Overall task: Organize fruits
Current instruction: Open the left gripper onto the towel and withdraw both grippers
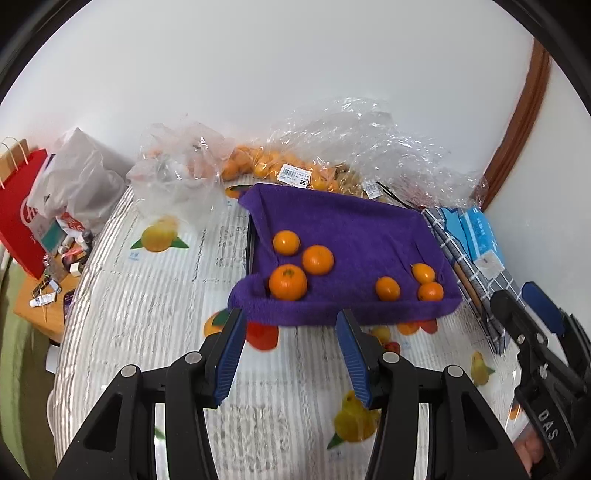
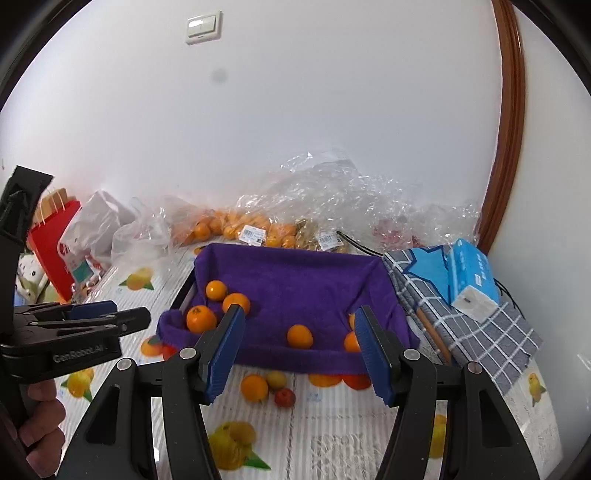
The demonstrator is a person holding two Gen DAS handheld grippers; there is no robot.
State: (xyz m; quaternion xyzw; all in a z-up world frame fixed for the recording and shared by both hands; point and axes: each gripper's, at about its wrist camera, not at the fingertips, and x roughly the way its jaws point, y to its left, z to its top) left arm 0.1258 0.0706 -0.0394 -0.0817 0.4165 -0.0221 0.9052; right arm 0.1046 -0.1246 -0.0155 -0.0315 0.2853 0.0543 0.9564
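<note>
Your left gripper (image 1: 290,332) and right gripper (image 2: 301,332) both hang spread and empty before the purple towel (image 1: 343,229) holding six oranges (image 1: 288,282) at frame centre.

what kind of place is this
Most likely a room in a home, not a lab: a table with a fruit-print cover, shopping bags of oranges against a plain wall, a light switch, and a tissue pack beside the purple towel-lined tray.

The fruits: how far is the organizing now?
Six oranges already lie on the purple towel lining the tray. Both the left hand-held gripper and right hand-held gripper are open and empty. More oranges remain in the plastic bag behind.
</note>
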